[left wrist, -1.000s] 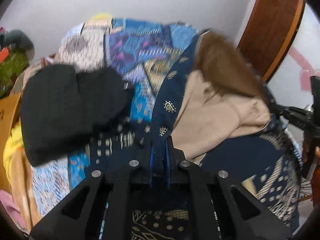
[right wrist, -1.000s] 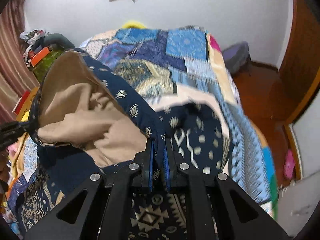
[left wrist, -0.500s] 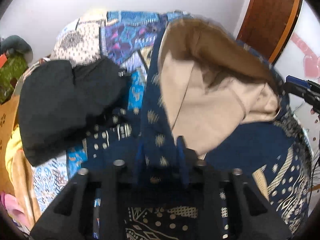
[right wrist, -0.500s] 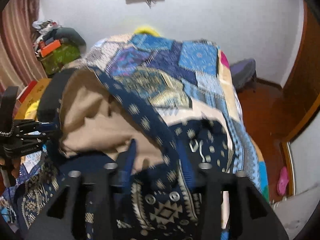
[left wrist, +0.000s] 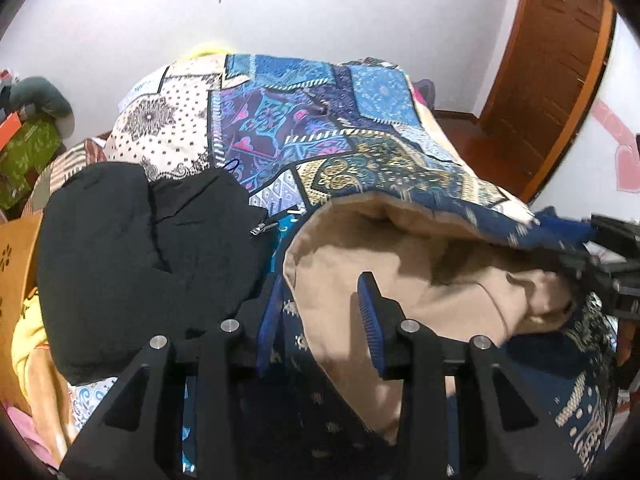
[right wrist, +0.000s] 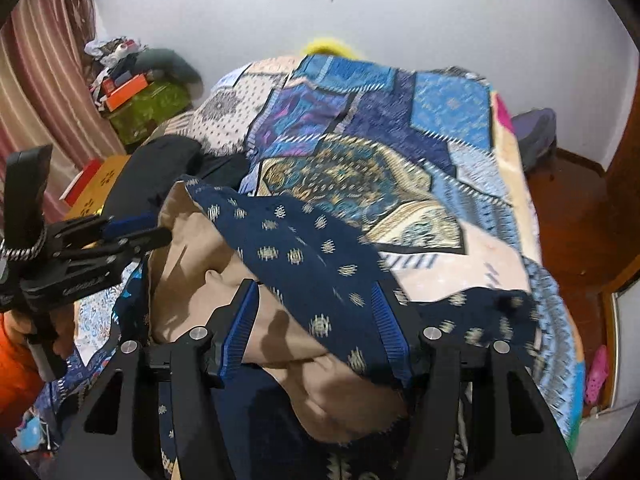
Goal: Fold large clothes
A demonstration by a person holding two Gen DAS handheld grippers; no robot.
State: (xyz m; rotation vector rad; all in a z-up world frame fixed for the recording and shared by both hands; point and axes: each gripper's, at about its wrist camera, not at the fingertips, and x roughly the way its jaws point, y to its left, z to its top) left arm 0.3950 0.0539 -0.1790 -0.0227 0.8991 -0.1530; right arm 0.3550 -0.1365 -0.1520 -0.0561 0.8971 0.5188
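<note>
A navy garment (left wrist: 304, 344) with gold motifs and a tan lining (left wrist: 420, 292) lies folded over on the bed. In the left wrist view my left gripper (left wrist: 320, 314) stands open, and the garment's edge lies loose between the blue pads (left wrist: 370, 320). My right gripper (right wrist: 316, 320) is open too, with the navy fold (right wrist: 304, 256) draped between its fingers and not pinched. Each gripper shows in the other's view: the right gripper (left wrist: 564, 244) at the fold's right end, the left gripper (right wrist: 156, 232) at its left end.
A patchwork quilt (left wrist: 320, 128) covers the bed. A black jacket (left wrist: 140, 260) lies left of the garment. A cardboard box (left wrist: 16, 264) and a green box (right wrist: 148, 108) stand at the left. A wooden door (left wrist: 548, 60) is at the right, a wall behind.
Both grippers were shut on the garment's navy edge and have opened, letting it go. The lifted fold has dropped flatter, and both grippers have drawn back from it.
</note>
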